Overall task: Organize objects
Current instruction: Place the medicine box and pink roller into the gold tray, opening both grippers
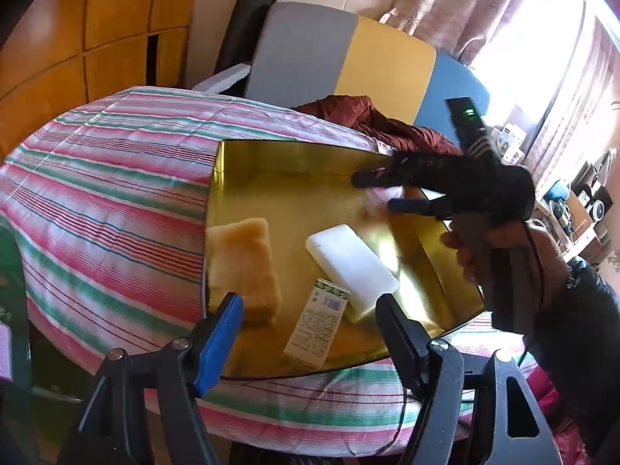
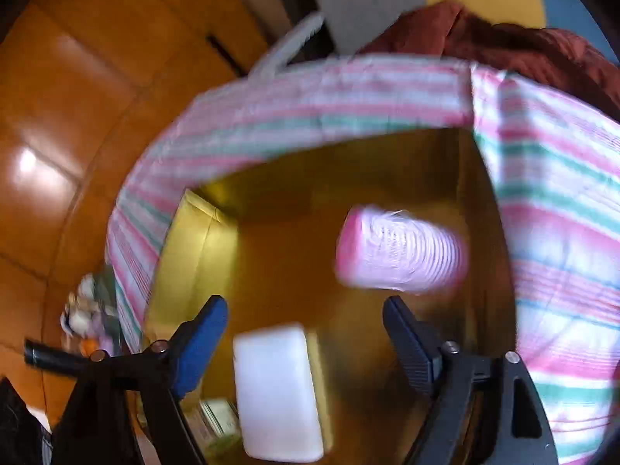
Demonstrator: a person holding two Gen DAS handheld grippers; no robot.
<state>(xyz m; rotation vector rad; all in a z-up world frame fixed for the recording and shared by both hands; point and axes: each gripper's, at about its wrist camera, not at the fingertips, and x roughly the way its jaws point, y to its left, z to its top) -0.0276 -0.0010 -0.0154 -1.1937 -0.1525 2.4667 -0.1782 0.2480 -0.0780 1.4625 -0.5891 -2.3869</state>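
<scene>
A gold tray [image 1: 271,162] lies on a striped bedcover. In it are a tan sponge [image 1: 244,267], a white power bank [image 1: 350,269] and a small green-and-white box [image 1: 316,323]. My left gripper [image 1: 310,333] is open and empty over the tray's near edge. My right gripper [image 1: 381,193] is open over the tray's far right part, with a pink-and-white ribbed object [image 1: 381,195] just below its fingers. In the blurred right wrist view that pink object [image 2: 401,255] lies free on the tray [image 2: 279,240], ahead of the open right gripper [image 2: 306,333], with the power bank [image 2: 277,391] close below.
The striped bedcover [image 1: 108,201] surrounds the tray. A dark red garment [image 1: 372,120] lies behind it. A grey, yellow and blue board [image 1: 341,58] leans at the back. Wooden cupboards [image 1: 77,31] stand at left, and shelves with clutter [image 1: 573,201] at right.
</scene>
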